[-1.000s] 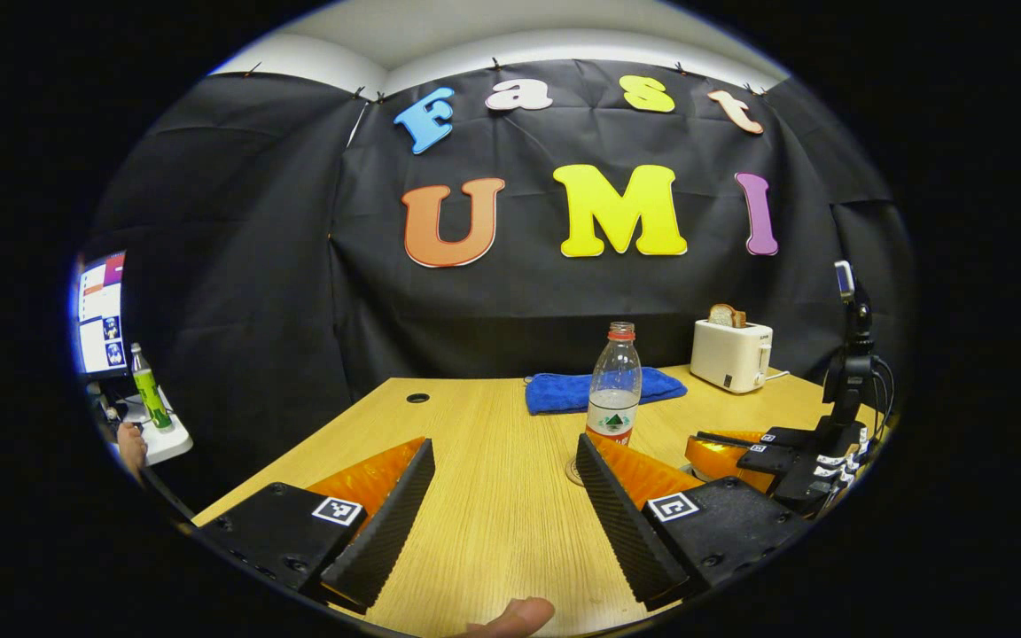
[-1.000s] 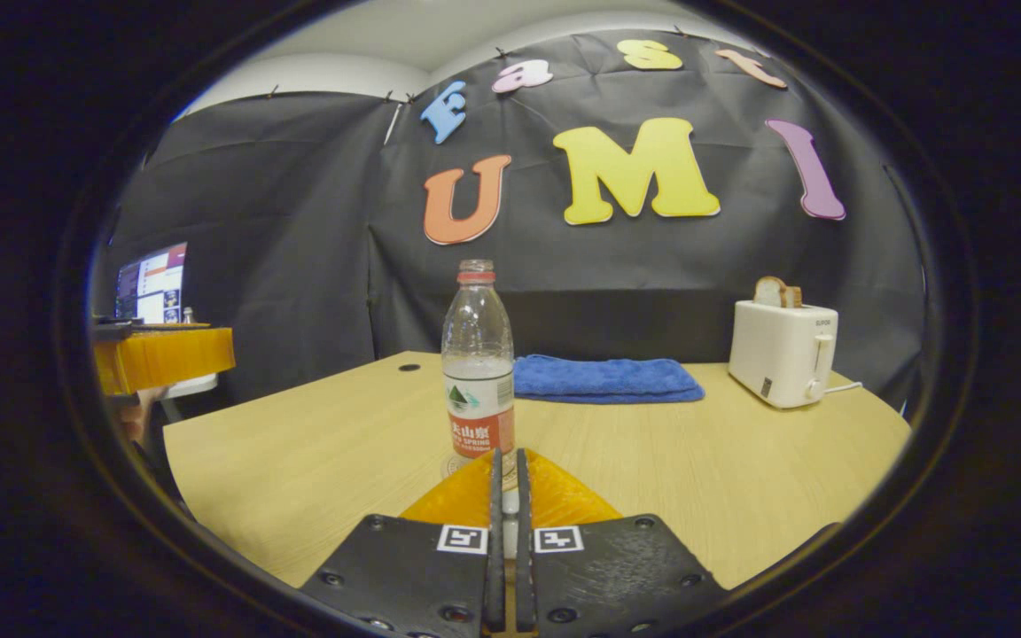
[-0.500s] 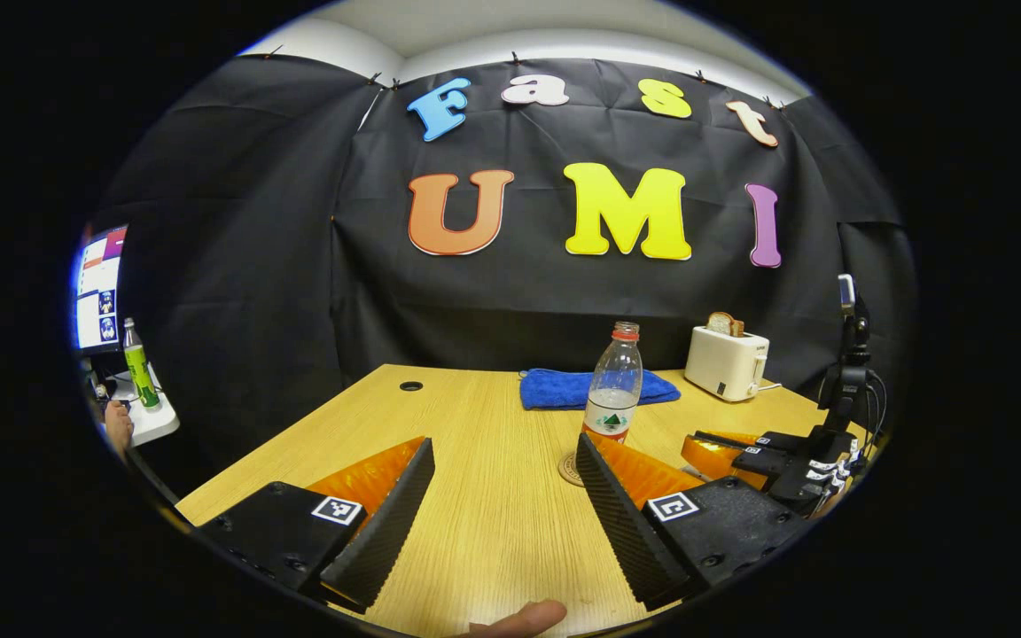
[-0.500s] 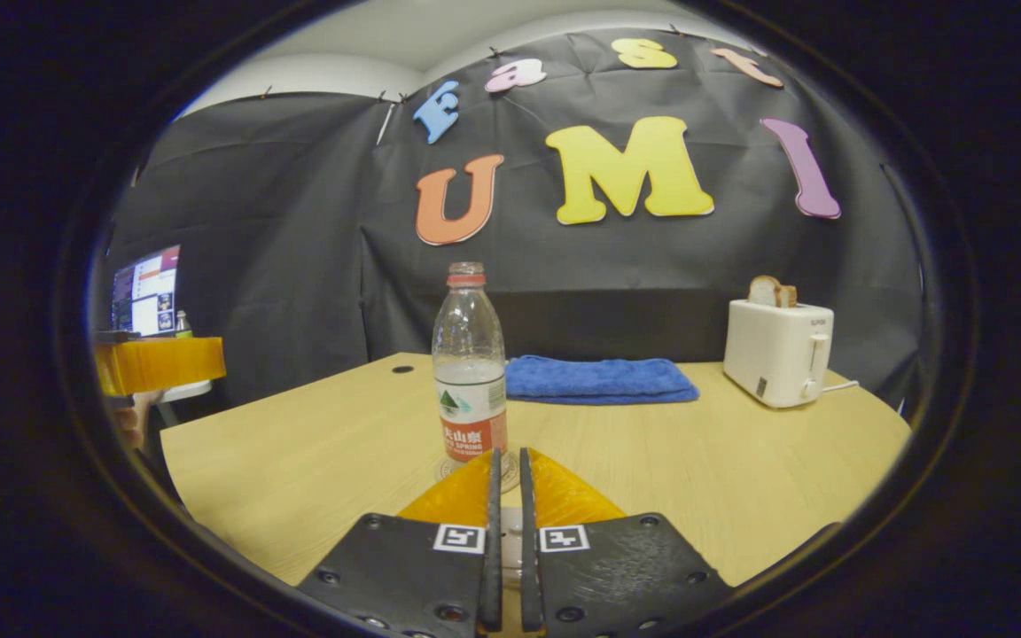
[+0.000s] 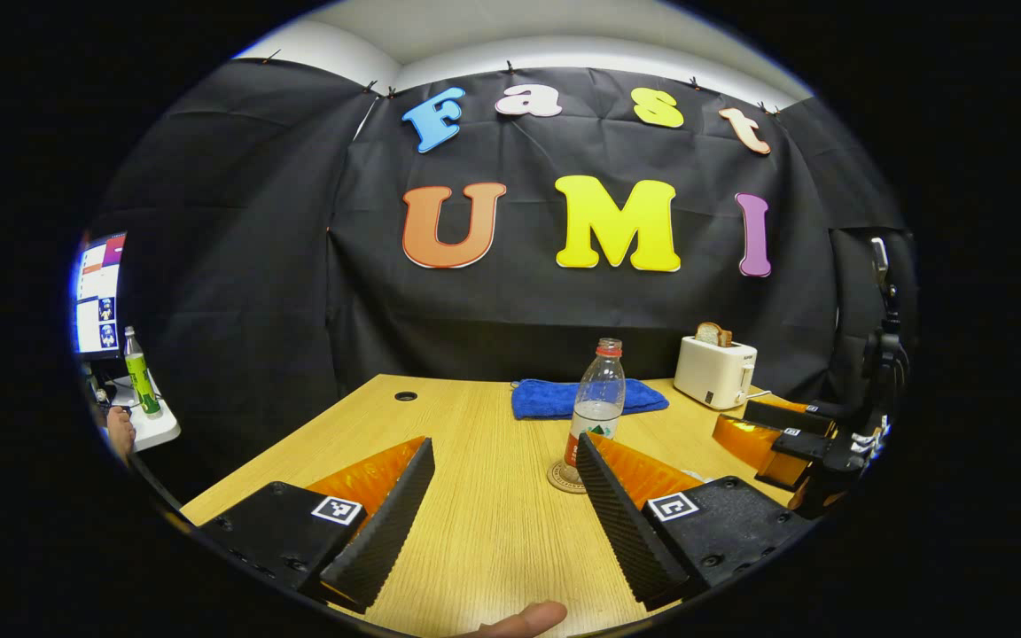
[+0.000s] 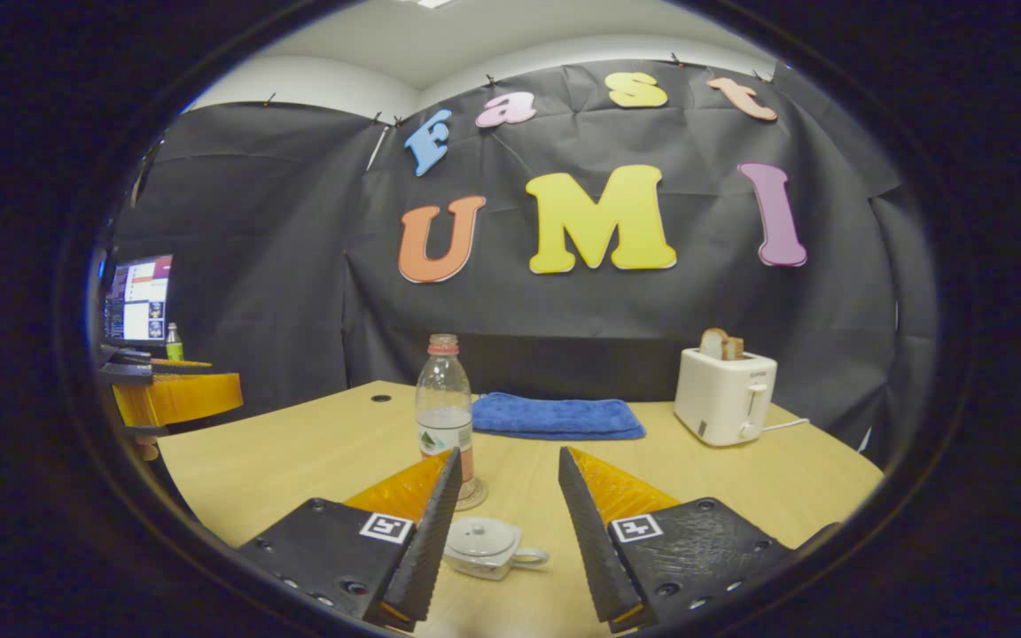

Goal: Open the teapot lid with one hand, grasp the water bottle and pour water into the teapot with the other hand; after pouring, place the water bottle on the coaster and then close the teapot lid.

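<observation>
With the lid already down on the small white ceramic teapot [image 6: 486, 547], which sat on the table just in front of the clear plastic water bottle [image 6: 444, 403] on its round coaster [image 5: 565, 476], both the right gripper [image 6: 503, 532] and left gripper [image 5: 503, 509] stood spread and empty, so backing off gently looked wisest.

Left gripper [image 5: 504, 496] and right gripper [image 6: 503, 518] both gape wide.

black cloth wall [image 5: 236, 266], wooden table [image 5: 493, 496]

Bare tabletop [image 5: 484, 496] near and left; water bottle [image 5: 595, 412] on coaster [image 5: 562, 476] mid-way, towel [image 5: 555, 397] and toaster [image 5: 713, 372] far right.
</observation>
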### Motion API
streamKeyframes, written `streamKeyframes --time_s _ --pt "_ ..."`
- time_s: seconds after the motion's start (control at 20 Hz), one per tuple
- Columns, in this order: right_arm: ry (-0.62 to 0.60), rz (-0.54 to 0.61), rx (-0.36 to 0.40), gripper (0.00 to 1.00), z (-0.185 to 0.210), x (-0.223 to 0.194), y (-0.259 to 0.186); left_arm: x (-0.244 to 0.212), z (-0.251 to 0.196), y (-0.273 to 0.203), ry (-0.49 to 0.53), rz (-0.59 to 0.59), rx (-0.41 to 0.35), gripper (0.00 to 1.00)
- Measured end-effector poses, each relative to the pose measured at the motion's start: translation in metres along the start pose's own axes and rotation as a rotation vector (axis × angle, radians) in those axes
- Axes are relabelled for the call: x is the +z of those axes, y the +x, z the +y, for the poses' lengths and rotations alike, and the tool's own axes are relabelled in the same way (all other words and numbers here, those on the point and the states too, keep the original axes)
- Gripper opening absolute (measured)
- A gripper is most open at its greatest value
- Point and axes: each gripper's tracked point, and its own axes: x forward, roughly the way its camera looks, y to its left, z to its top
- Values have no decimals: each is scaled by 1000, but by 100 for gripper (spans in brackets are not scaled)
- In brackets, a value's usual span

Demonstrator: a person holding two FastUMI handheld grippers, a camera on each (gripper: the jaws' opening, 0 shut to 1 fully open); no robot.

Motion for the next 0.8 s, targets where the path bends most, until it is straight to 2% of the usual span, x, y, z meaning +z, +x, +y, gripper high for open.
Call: streamKeyframes --time_s 0.2,0.25,0.3,0.5,0.55,0.6,0.8 --pt "-20 -38 -23 83 -17 28 -40 11 1 -11 18 -19 29 100" --pt "-40 -56 -39 94 -23 35 -51 15 3 -15 20 -26 38 100" --pt "-60 -78 -65 96 -32 45 -64 17 2 -17 22 -27 42 100" --pt "-52 -144 -144 97 -60 73 -109 15 3 -25 20 -5 63 100" --pt "-40 -150 -164 95 -68 78 -118 15 1 -26 18 -7 61 100" --pt "-28 -150 -185 97 -77 81 -126 16 -1 -27 14 -12 58 100" --pt "-6 -131 -221 95 -102 78 -142 20 -13 -31 17 -27 47 100"
